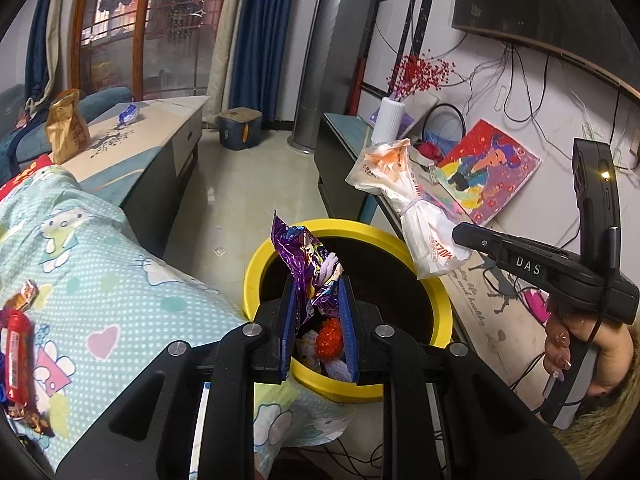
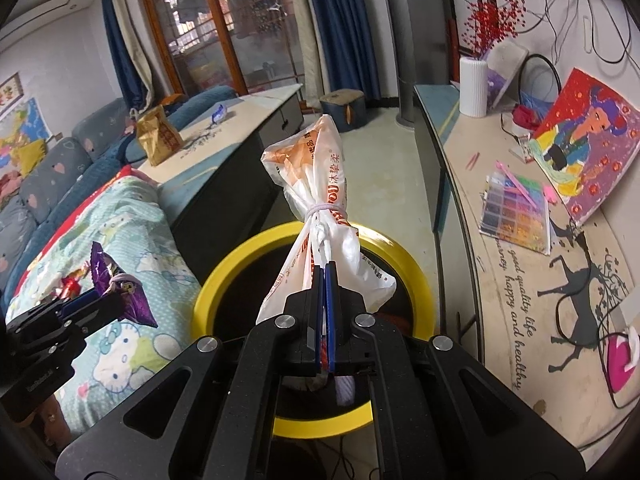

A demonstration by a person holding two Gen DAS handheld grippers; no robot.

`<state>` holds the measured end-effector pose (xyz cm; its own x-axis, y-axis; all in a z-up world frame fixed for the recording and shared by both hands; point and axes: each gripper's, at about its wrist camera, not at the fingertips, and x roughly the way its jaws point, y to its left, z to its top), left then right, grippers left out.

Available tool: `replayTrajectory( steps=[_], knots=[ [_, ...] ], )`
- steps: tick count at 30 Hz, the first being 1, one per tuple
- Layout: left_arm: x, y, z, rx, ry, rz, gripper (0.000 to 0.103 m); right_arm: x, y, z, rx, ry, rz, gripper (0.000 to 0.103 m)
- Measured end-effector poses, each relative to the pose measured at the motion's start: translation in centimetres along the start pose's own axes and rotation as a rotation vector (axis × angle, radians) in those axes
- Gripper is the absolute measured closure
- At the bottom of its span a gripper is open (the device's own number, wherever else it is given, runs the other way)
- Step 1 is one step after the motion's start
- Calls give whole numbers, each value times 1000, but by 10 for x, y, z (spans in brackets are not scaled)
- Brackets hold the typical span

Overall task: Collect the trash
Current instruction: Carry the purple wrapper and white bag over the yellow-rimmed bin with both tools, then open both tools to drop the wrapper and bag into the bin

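The left gripper (image 1: 318, 300) was closed to a narrow gap, its blue pads pinching a crumpled purple foil wrapper (image 1: 308, 268). The wrapper stood up out of the jaws, its long axis running away from the camera and upward, its free end over the near rim of the yellow-rimmed bin (image 1: 436, 280). In the right wrist view that same gripper (image 2: 94, 296) appeared at the left, beside the bin rather than above its middle, with the wrapper (image 2: 120, 292) over the patterned blanket (image 2: 132, 220).

The right gripper (image 2: 325, 276) had its pads pressed together on the tied-off white plastic bag (image 2: 316, 184), gripping it below the knot. The bag's long axis ran straight out from the fingers, its puffed end pointing away and up, and its lower part hung over the bin's opening (image 2: 416, 276). From the left wrist view the bag (image 1: 400, 200) slanted from upper left to lower right into the right gripper (image 1: 456, 234), held by a hand (image 1: 584, 348).

The bin's contents were mostly dark; something red (image 1: 330, 338) and pale scraps showed between the left fingers, unidentifiable. On the blanket lay a red wrapper (image 1: 16, 356), cut off at the frame edge. A brown paper bag (image 1: 66, 128) stood on the low table (image 1: 168, 120) beyond.
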<state>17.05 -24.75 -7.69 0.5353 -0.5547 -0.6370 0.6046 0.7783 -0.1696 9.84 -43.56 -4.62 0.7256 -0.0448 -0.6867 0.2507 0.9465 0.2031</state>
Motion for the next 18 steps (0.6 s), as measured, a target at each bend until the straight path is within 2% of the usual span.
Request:
replayTrajectory(
  steps=[9,12,13,14,15,17,18],
  knots=[
    [31,-6,-2,11,52,-17,81,14,-13,-6,33,56,-7,103],
    [39,-6,-1,8,57,-21,75,19,-17,-8,57,76,2,100],
    [43,-6,0,5,57,-30,68,21,-19,-9,65,86,2,96],
    [45,-6,1,-1,60,-38,57,23,-21,-11,77,96,-7,87],
    [49,-6,1,-9,62,-44,53,24,-22,-11,84,100,-16,85],
    [50,-6,1,-8,57,-33,27,25,-26,-13,90,102,-27,83],
    [49,-6,1,-8,56,-27,22,24,-26,-13,93,97,-31,78]
  ],
)
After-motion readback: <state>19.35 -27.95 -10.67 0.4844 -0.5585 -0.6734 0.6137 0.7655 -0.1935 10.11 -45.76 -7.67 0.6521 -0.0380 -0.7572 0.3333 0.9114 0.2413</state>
